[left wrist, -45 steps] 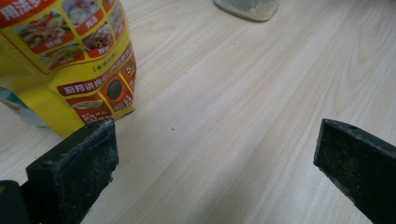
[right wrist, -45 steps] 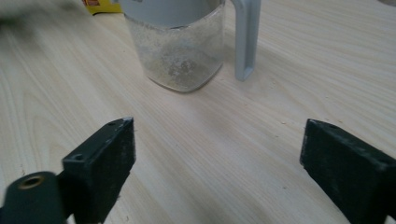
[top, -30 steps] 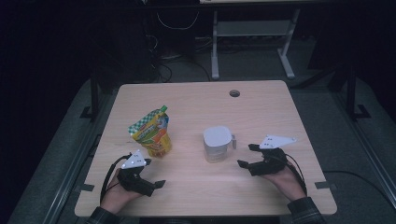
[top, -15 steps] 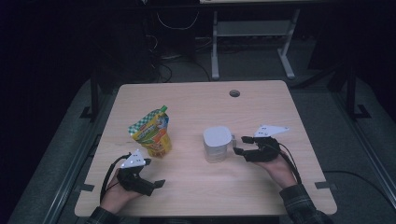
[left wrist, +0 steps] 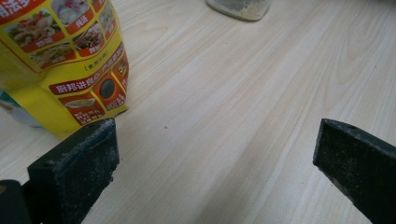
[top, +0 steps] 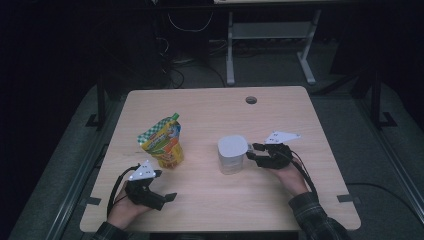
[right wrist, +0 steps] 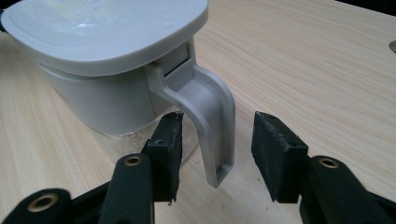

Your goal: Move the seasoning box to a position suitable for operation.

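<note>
Wooden table carried all items. Yellow pouch stood upright left of centre. Grey lidded jug stood right of centre, handle pointing right. Right gripper sat at jug's right side, jaws parted around handle, not clamped. Left gripper rested near edge, jaws wide apart, holding nothing, pouch just beyond.
</note>
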The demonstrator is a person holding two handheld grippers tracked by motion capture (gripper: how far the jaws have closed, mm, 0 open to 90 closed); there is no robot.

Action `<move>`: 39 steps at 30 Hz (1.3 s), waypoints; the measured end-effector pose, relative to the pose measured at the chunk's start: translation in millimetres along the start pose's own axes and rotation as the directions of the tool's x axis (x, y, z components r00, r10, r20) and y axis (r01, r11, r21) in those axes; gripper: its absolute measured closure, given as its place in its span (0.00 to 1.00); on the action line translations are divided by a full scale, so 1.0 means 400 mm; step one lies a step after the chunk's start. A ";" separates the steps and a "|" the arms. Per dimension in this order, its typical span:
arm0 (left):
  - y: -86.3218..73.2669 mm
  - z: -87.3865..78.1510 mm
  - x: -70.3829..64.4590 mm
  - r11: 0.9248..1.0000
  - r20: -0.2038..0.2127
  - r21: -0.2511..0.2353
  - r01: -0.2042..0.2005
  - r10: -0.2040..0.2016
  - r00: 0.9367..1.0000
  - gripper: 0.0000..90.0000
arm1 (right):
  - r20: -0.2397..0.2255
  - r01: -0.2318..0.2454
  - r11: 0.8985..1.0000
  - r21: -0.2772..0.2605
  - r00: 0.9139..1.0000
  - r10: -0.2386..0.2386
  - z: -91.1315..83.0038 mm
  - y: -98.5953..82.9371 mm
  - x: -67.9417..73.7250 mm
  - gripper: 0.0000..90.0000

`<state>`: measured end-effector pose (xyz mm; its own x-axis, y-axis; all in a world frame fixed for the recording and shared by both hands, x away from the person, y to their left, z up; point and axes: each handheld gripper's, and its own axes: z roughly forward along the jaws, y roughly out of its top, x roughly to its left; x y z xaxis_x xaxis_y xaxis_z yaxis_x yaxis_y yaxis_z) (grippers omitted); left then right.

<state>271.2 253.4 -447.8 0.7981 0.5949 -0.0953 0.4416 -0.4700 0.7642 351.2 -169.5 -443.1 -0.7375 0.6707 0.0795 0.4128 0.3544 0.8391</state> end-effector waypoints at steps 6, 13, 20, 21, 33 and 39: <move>-0.001 -0.001 0.002 1.000 0.002 0.005 -0.005 0.005 1.000 0.00 | 0.006 0.009 1.000 -0.001 1.000 -0.009 0.020 0.001 0.012 0.63; -0.002 0.001 0.001 1.000 0.009 0.016 0.001 -0.001 1.000 0.00 | 0.011 0.011 1.000 -0.004 1.000 -0.011 0.026 -0.002 0.009 0.65; -0.002 0.000 0.002 1.000 0.012 0.016 -0.003 0.003 1.000 0.00 | 0.007 0.035 0.999 -0.023 0.999 -0.035 0.032 -0.002 0.001 0.75; -0.002 0.001 0.002 1.000 0.014 0.014 0.003 -0.003 1.000 0.00 | 0.003 0.035 0.999 -0.021 0.999 -0.035 0.031 -0.002 0.002 0.76; -0.002 0.001 0.002 1.000 0.017 0.017 -0.001 0.001 1.000 0.00 | 0.045 0.071 0.997 -0.018 0.997 -0.070 0.031 -0.001 0.012 0.79; -0.002 0.000 0.002 1.000 0.018 0.018 -0.003 0.002 1.000 0.00 | 0.059 0.071 0.997 -0.024 0.996 -0.070 0.030 -0.003 0.009 0.80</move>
<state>271.4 254.1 -448.4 0.8065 0.5817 -0.1053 0.4467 -0.4831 0.7530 354.5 -159.6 -450.1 -0.7315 0.6817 -0.0115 0.3463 0.3860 0.8550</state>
